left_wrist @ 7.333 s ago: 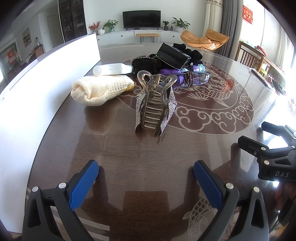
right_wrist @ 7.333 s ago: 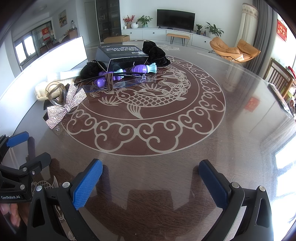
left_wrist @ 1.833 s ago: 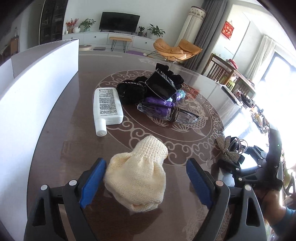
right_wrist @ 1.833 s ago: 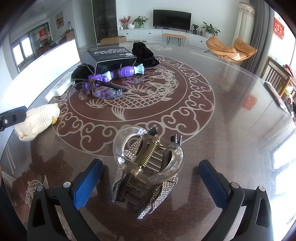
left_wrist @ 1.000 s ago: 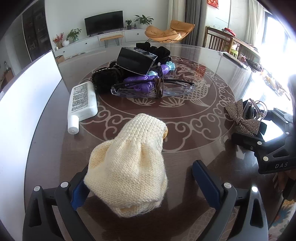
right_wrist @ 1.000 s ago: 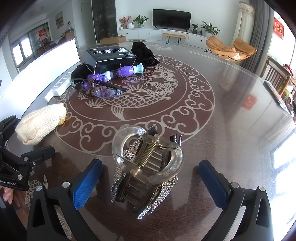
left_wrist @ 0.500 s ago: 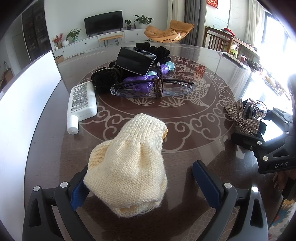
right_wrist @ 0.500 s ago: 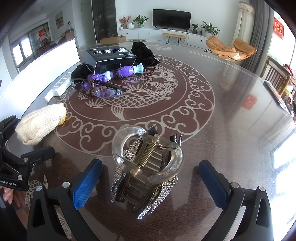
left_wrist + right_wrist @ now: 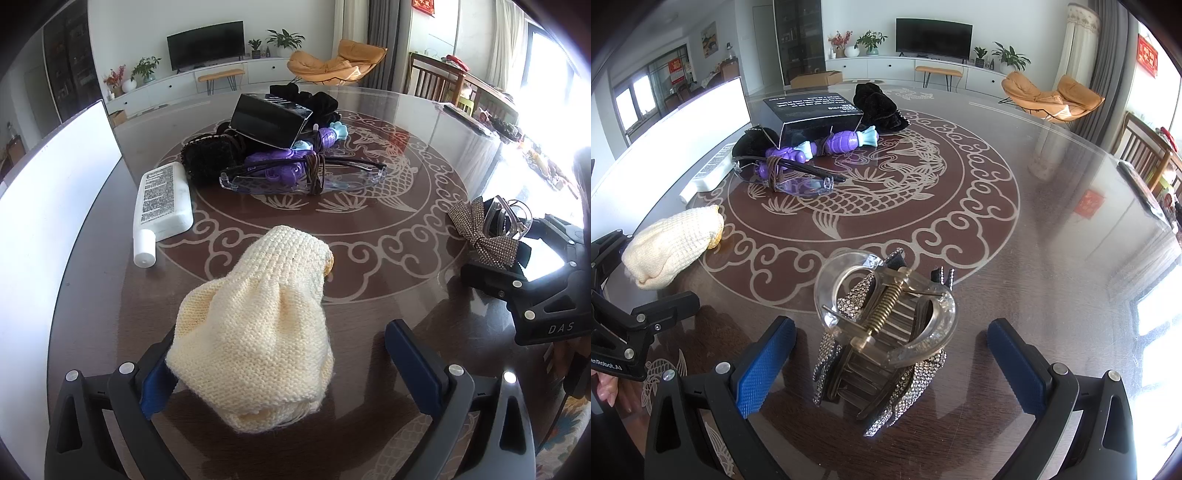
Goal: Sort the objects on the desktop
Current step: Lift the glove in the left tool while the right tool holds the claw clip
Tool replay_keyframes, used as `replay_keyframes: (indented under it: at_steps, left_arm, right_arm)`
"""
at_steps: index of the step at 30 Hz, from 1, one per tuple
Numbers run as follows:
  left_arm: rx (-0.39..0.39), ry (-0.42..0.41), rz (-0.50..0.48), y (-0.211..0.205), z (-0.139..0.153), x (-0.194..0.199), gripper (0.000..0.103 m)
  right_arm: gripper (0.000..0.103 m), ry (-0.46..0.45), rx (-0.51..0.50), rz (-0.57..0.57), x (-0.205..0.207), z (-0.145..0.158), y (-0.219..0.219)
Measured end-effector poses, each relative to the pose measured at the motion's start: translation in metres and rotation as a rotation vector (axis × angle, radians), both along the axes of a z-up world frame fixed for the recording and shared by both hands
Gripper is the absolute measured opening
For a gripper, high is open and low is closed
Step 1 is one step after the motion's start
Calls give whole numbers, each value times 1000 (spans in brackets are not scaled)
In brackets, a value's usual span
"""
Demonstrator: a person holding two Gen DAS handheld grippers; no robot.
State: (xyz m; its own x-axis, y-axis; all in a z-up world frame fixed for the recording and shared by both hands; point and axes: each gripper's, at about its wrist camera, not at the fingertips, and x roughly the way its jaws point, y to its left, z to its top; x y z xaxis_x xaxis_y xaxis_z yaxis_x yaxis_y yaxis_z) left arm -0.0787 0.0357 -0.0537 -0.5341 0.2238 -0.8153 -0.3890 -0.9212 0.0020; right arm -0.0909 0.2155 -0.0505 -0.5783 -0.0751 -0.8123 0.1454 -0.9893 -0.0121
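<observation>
Your left gripper (image 9: 280, 362) is spread wide around the cream knit pouch (image 9: 258, 325); your right gripper (image 9: 886, 354) gapes, gripping nothing, around the rhinestone hair claw (image 9: 886, 332) beside that pouch

- A round dark wooden table (image 9: 1052, 206) under a glossy top is seen, inlaid with a pale fish and cloud scrolls.
- Behind the table, a low white cabinet (image 9: 908, 68) is set along a white wall, with a black television (image 9: 933, 34) above it.
- Potted plants (image 9: 870, 40) and a vase of red flowers (image 9: 839, 38) are placed on the cabinet.
- In front of the cabinet a small wooden bench (image 9: 938, 72) is seen.
- Right of the cabinet an orange lounge chair (image 9: 1052, 96) is placed beside grey curtains (image 9: 1108, 55).
- A wooden chair (image 9: 1145, 147) is stood at the table's right edge.
- Strong daylight is let in from the right.
- A tall dark glass-fronted cabinet (image 9: 798, 37) is seen left of the television.
</observation>
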Motion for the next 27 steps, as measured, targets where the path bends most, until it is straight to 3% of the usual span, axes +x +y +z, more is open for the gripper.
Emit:
replay_keyframes:
  at_steps: [3,8,11,14,15,16,17,18,19,20,21,27]
  left_arm:
    - [7,1,12,-1,1,0,103]
    - [93,-5,27,-13,4,-2,103]
    - [84,-4,27,-12,3,-2,103]
    - [82,-2,31,-11,3,-2,102]
    - [97,5,43,-15,4,-2,94]
    - [107,22,72,-20,6,-1,74]
    - [123,30,99,-26,7,-1,67]
    - [154,29,111,-32,8,-1,56]
    - [183,25,122,-38,8,-2,52]
    - [211,21,132,-43,9,-1,50]
    - [225,19,140,-46,8,-1,50]
    - [257,51,136,-50,21,15,49]
  right_arm:
    - [103,0,0,0,0,0,0]
    - [103,24,-21,1,3,4,2]
    - [103,64,-78,-8,9,10,11]
    - [103,18,-104,-24,4,5,15]
    - [103,11,-98,-27,1,5,14]
    - [103,11,-88,-30,0,4,12]
    - [103,10,-73,-32,-2,4,10]
    - [101,10,-64,-31,-3,3,7]
    - [95,14,-52,-29,-2,4,6]
    - [69,32,-33,-34,0,6,4]
    - [54,48,-22,-30,3,8,3]
    - [53,62,-75,0,21,20,4]
